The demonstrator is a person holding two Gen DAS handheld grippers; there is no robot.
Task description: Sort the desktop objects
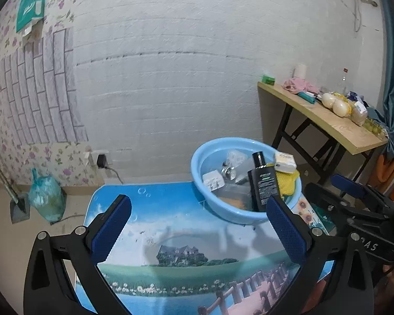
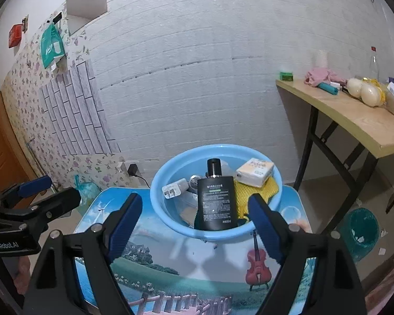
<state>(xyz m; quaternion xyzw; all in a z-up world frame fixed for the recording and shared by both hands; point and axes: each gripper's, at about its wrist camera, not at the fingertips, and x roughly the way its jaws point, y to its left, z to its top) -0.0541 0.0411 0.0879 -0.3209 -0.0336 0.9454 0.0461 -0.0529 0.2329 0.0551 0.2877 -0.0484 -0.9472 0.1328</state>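
sorted things gathered in the blue basin (image 2: 170, 218) at the far end of the desk (image 2: 186, 275); both hand-held grippers empty.

the left hand-held gripper (image 1: 197, 225) and right hand-held gripper (image 2: 195, 225) are held apart with nothing between the pads, above the bare desk. the black bottle (image 2: 216, 202) is seen leaning upright in the basin, beside a yellow cloth (image 2: 257, 191), a white box (image 2: 254, 170) and a white charger (image 2: 174, 187). the bottle is judged stiff, smooth, likely slippery and fairly heavy, best taken across its flat body below the cap; the cloth is soft and light, to be pinched anywhere.
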